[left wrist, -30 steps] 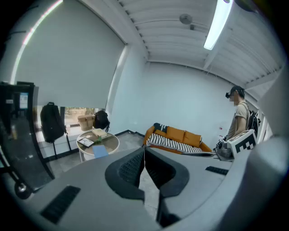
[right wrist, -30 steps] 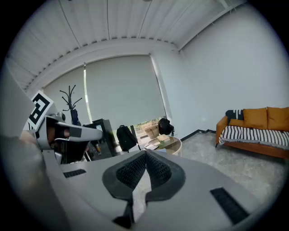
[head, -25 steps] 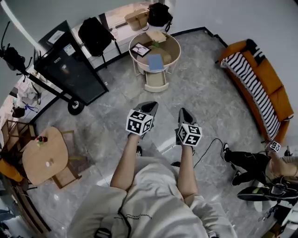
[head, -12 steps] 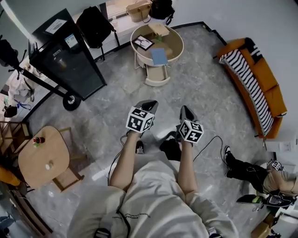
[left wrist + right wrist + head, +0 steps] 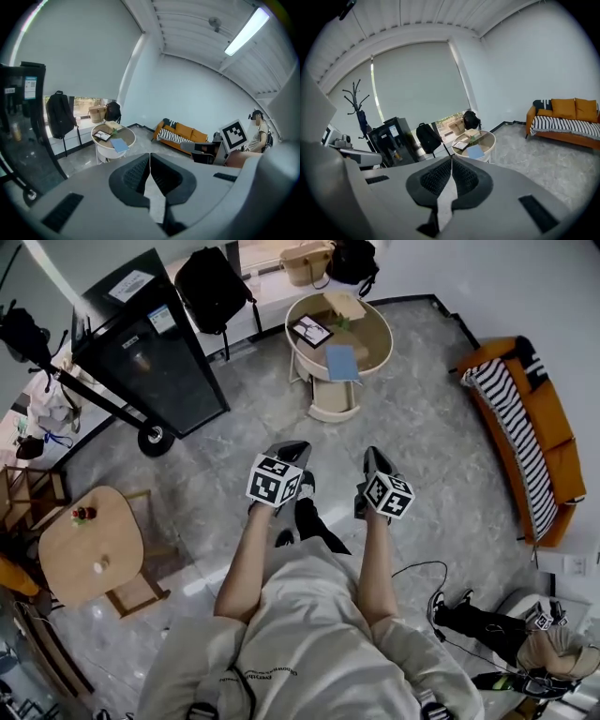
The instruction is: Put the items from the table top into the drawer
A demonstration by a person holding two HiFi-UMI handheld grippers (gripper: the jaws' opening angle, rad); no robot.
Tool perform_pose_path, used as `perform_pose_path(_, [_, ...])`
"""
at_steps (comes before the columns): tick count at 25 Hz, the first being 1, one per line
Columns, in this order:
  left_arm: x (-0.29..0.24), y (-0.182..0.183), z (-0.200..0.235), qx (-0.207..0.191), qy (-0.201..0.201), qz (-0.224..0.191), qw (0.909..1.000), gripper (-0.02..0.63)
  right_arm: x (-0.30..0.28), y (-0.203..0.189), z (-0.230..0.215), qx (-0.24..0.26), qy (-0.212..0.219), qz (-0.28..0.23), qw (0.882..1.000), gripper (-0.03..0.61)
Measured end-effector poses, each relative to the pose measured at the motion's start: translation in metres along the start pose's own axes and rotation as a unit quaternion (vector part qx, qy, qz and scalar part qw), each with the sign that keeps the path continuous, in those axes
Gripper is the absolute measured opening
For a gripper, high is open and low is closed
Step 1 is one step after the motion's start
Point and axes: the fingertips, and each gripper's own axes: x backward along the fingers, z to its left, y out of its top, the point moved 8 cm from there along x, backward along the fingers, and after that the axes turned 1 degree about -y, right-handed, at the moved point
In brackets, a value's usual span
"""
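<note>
A round beige table (image 5: 373, 359) stands far ahead across the floor. On its top lie a blue book (image 5: 342, 363), a black-framed picture (image 5: 311, 330) and a tan box (image 5: 346, 305). Below the top, its drawer (image 5: 335, 402) is pulled open toward me. My left gripper (image 5: 294, 450) and right gripper (image 5: 373, 457) are held side by side in front of the person's body, well short of the table. Both are shut with nothing between the pads. The table (image 5: 115, 138) and blue book (image 5: 119, 145) show beyond the left gripper (image 5: 150, 157). The right gripper (image 5: 451, 162) also points at the table (image 5: 476, 142).
A black wheeled cabinet (image 5: 142, 364) stands left of the path and a black backpack (image 5: 212, 289) by the window. An orange sofa (image 5: 531, 442) with a striped blanket lines the right wall. A small wooden table (image 5: 90, 546) is at left. A seated person (image 5: 525, 638) and floor cables (image 5: 422, 568) are lower right.
The person has walked toward the round table, carrying both grippers forward. The table and cabinet have shifted in the head view. Both grippers stay shut and empty.
</note>
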Motion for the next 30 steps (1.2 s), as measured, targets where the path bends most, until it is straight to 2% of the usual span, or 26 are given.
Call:
perform_pose_path(3, [-0.003,0.021,0.023,-0.001,0.02,-0.004,0.9998,0.021,-0.033,0.018,0.002,-0.019,0.014,-0.004,1.0,0.035])
perform_pose_path(6, [-0.013,0.039,0.04,0.011,0.031,-0.016,0.9993,0.021,-0.06,0.035,0.004,-0.017,0.028,-0.003,0.999,0.035])
perform_pose_path(13, [-0.066,0.08,0.06,0.025,0.029,-0.017,0.9991,0.021,-0.11,0.081,-0.015,-0.013,0.042,0.01,0.999,0.035])
perform_pose_path(17, [-0.095,0.1,0.059,0.012,0.023,-0.012,0.9996,0.021,-0.135,0.107,-0.042,-0.043,0.051,0.002,0.998,0.035])
perform_pose_path(20, [-0.11,0.112,0.069,0.005,0.035,-0.006,0.9993,0.021,-0.155,0.117,-0.057,-0.057,0.058,0.0,0.997,0.035])
perform_pose_path(26, [-0.128,0.133,0.094,0.016,0.059,-0.018,0.998,0.021,-0.2,0.128,-0.067,-0.077,0.08,0.006,0.994,0.035])
perform_pose_path(30, [-0.149,0.142,0.1,0.004,0.067,-0.004,0.9977,0.021,-0.225,0.138,-0.075,-0.09,0.09,0.004,0.992,0.035])
